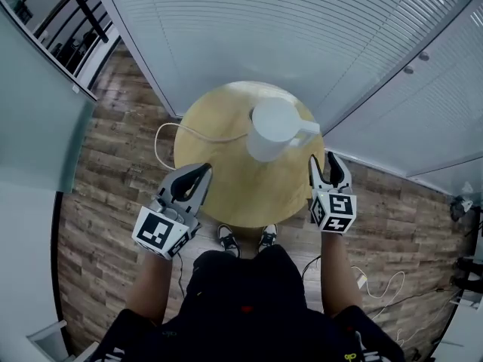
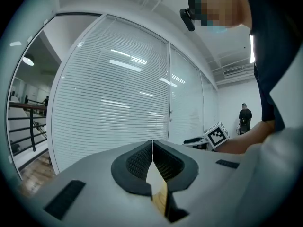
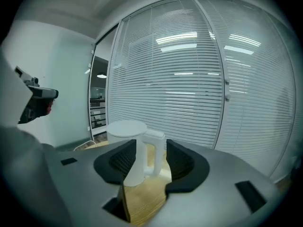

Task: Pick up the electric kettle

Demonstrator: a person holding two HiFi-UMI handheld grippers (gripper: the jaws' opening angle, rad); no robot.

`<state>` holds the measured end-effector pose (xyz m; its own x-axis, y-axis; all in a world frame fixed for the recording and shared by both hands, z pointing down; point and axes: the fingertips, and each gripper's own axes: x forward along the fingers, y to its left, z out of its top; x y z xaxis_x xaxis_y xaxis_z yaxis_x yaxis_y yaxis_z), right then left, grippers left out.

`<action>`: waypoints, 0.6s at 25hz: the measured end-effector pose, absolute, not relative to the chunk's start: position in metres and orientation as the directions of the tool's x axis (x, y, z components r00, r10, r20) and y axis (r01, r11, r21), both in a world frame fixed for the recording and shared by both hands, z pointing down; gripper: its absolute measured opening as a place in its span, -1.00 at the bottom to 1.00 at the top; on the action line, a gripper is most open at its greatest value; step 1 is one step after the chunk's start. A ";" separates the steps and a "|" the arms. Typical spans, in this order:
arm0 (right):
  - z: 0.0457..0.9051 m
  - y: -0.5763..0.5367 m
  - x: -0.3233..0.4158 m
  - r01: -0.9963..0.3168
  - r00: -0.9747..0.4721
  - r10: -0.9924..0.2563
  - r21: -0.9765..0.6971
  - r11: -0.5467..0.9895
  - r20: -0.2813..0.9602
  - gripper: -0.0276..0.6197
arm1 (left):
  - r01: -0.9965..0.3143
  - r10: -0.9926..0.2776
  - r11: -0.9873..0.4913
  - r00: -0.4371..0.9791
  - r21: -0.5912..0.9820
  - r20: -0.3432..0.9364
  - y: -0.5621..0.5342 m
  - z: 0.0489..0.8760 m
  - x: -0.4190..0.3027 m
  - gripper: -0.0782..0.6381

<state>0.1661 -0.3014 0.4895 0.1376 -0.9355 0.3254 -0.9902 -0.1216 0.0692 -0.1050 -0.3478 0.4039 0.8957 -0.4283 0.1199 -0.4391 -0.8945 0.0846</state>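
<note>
Head view: the electric kettle (image 1: 275, 129) stands upright on the far right part of a round wooden table (image 1: 226, 194). Its handle (image 1: 307, 128) is turned to the side of the right gripper (image 1: 323, 159). A white cord (image 1: 167, 138) loops off the table's left edge.
Right gripper view: the kettle sits framed in the gap between the jaws, handle nearest, but it is out ahead of the pads and untouched.
Right jaws: spread apart, gripping nothing.
Left jaws: on the left gripper (image 1: 204, 170) they are pressed together tip to tip with nothing between them.
Left hand pose: the forearm reaches forward and the gripper angles in over the table's near left edge, well apart from the kettle.
Right hand pose: the forearm is stretched forward on the person's right. The gripper points ahead and a little down, lined up on the handle and near it.
How it will likely handle: the smooth white body looks rigid and its rounded wall is probably slippery and too broad for these jaws. The lid is shut, so the water inside, and with it the weight, cannot be told.
Where to hold: the upright bar of the handle looks narrow enough to close on. Taking it high, near the top joint, should keep the body from swinging.
Caution: whether the cord ends in a separate base under the kettle cannot be made out.
</note>
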 end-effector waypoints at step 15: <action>0.593 -0.391 0.215 -0.976 0.218 -0.902 0.080 -0.203 0.372 -0.26 | -0.515 -0.474 -0.846 0.845 0.138 0.248 -0.365 0.467 -0.093 -0.72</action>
<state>0.2147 -0.3915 0.5928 0.2180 -0.9023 0.3719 -0.9760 -0.2026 0.0804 -0.0927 -0.3646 0.4670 0.8451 -0.4739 0.2477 -0.5149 -0.8461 0.1380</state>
